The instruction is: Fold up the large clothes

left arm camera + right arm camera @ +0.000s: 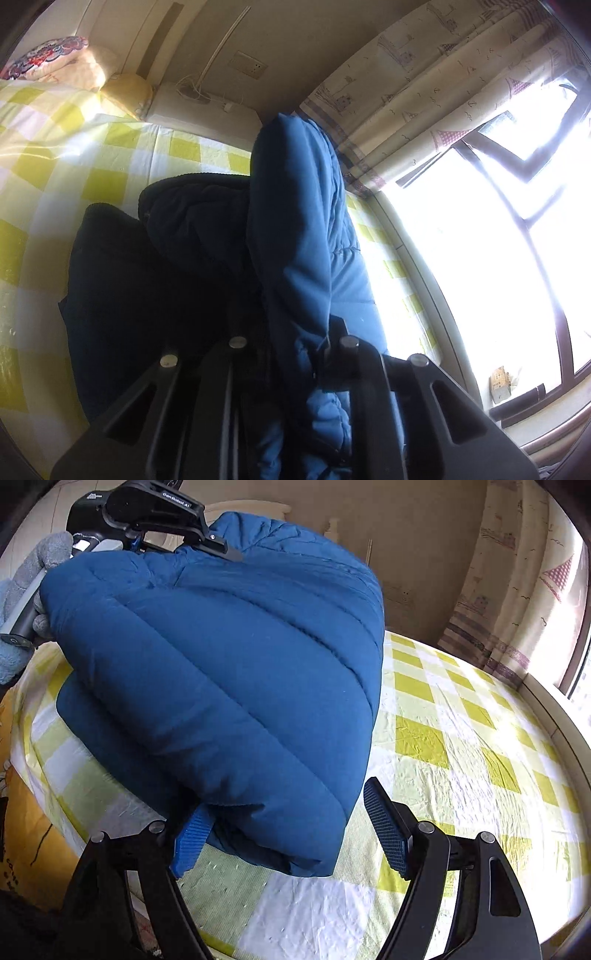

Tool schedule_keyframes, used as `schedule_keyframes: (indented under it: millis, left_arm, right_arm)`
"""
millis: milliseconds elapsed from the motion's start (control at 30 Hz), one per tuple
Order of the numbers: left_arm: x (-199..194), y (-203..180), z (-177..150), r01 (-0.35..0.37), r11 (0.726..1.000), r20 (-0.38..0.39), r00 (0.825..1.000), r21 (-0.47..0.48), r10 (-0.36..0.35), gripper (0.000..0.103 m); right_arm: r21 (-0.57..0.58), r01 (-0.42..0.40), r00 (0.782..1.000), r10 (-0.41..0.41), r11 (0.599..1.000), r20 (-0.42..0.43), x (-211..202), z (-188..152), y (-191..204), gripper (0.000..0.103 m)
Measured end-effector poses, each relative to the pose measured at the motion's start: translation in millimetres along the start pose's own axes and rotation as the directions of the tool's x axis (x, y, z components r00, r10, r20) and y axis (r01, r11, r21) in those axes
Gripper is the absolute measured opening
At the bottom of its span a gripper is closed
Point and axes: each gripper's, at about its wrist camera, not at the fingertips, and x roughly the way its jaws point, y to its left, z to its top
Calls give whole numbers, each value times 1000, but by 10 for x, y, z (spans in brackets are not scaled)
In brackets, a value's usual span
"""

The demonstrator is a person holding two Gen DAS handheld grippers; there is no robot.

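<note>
A large blue padded jacket (240,664) is bunched in a thick fold, lifted at its upper left and resting on the checked bed sheet (461,738) at its lower end. My left gripper (218,548), held by a grey-gloved hand (33,579), is shut on the jacket's top edge. In the left wrist view, the blue jacket (303,221) rises from between the fingers of my left gripper (291,339), with its dark lining (166,258) sagging to the left. My right gripper (286,801) stands open around the fold's lower corner; its right pad (388,827) is clear of the cloth.
The bed sheet (92,147) is yellow and white checks. Pillows (55,62) lie at the head of the bed. A patterned curtain (424,92) and a bright window (498,240) run along the right side. An orange printed cloth (22,830) hangs past the bed's left edge.
</note>
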Motion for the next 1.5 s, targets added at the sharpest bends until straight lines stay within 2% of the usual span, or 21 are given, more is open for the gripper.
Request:
schedule_keyframes:
  millis: [100,167,200,333,367,400,433,467,567,700,800,900,1067,1133,1167,1233,1267,1300,1400,1433,1500]
  left_arm:
    - [-371,-493,99,5,991,79,997,136,-16,11]
    - [-605,-588,106,-13,980,121,993,198,-12,11]
    - [-669,-501,89,-27,981,134,991,191,1,11]
    - [-546,559,-304,-109,994,110,988,-20,111,12]
    - [-447,867,-461,-73,992,87,993,-100,82,13]
    - [-414,1132,-611,37,983,114,993,-183,-16,14]
    - [-416,1304,-718,131,960,156,983,-246,-94,14]
    - [-427,1356,-770,158,950,178,978,-270,-112,14]
    - [-487,1174,-759,84,971,188,981,-223,-42,14]
    - [-515,1162,-806,67,976,187,982,-208,-28,16]
    - [-530,1246,-920,85,974,197,979,-209,-44,18]
    - [-530,1296,-931,85,976,208,977,-202,-42,21]
    - [-455,1287,-960,84,976,212,977,-201,-41,25]
    - [-477,1290,-939,58,981,206,978,-187,-19,31]
    - [-486,1264,-876,43,982,201,980,-184,-6,33]
    - [-533,1219,-829,-28,984,187,980,-175,61,52]
    - [-594,1184,-800,-111,980,182,973,-167,141,57]
    - [-684,1143,-770,-189,969,186,958,-158,217,69]
    - [-1068,979,-660,-350,918,260,883,-188,391,69]
    - [-1179,885,-599,-349,918,294,872,-188,391,69]
    - [-1318,637,-465,-287,947,363,875,-142,320,71]
  right_arm:
    - [8,-11,1000,11,1000,-25,45,2,-51,72]
    - [-1,-4,1000,4,1000,-31,72,43,-49,72]
    - [-9,2,1000,-2,1000,-27,70,36,-39,72]
    - [8,-22,999,23,1000,-26,108,53,-80,72]
    - [9,-28,999,29,1000,-25,116,57,-88,72]
    - [6,-29,999,29,1000,-24,129,72,-96,72]
    - [1,-30,999,30,1000,-26,142,83,-99,72]
    - [-2,-29,999,29,1000,-28,152,95,-108,72]
    - [15,-52,998,53,999,-42,184,124,-170,73]
    - [18,-126,989,127,992,-70,100,175,-264,72]
    - [-69,-136,989,140,988,53,-289,184,-245,72]
    - [-38,-187,961,191,982,199,-625,375,-246,72]
    - [-161,-198,928,238,967,287,-584,954,314,72]
    - [-197,-250,912,299,948,279,-500,1101,601,73]
    - [-230,-261,914,316,938,254,-412,1119,773,73]
    - [-340,-209,960,258,917,105,-5,1053,1158,75]
    - [-394,-154,969,216,906,118,111,960,1276,75]
    - [-423,-127,968,204,897,143,149,905,1323,75]
    - [-411,-146,971,209,900,113,165,947,1286,75]
    - [-411,-155,971,216,898,105,170,960,1267,75]
    - [-415,-160,969,223,896,107,183,962,1265,75]
